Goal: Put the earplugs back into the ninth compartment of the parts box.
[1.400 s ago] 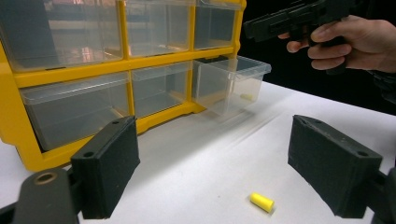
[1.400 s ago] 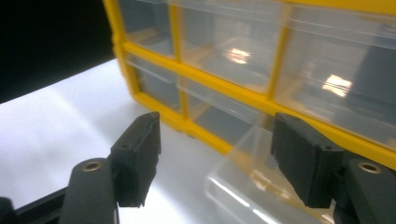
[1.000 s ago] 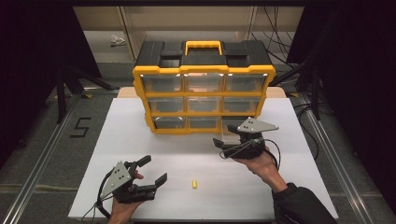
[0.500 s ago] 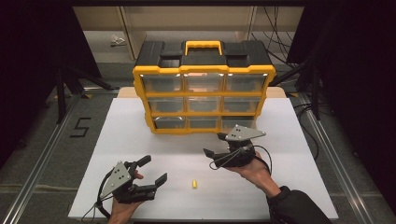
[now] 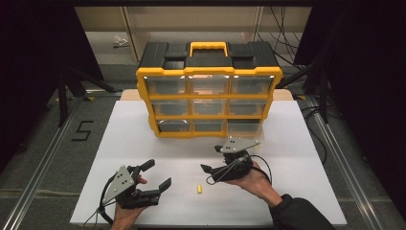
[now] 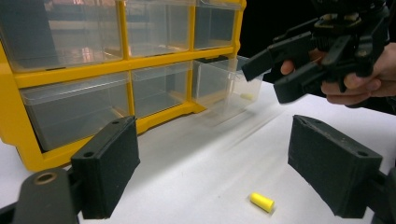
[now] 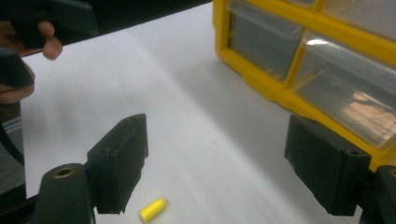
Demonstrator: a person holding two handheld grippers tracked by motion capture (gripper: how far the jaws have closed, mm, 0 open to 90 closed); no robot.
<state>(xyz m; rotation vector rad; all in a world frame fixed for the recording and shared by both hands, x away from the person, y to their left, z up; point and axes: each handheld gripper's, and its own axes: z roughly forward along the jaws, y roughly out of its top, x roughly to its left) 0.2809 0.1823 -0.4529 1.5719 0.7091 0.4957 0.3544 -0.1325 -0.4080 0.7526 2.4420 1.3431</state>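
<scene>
Right gripper (image 5: 207,173) spread wide, nothing clasped — the small yellow plastic plug (image 5: 198,189) just below its jaws is best straddled squarely before closing.

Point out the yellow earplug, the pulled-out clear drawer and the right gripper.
yellow earplug (image 5: 199,189), high view, middle of its body.
pulled-out clear drawer (image 6: 227,87), left gripper view, its clear side wall.
right gripper (image 5: 206,171), high view, midway between its fingertips.
</scene>
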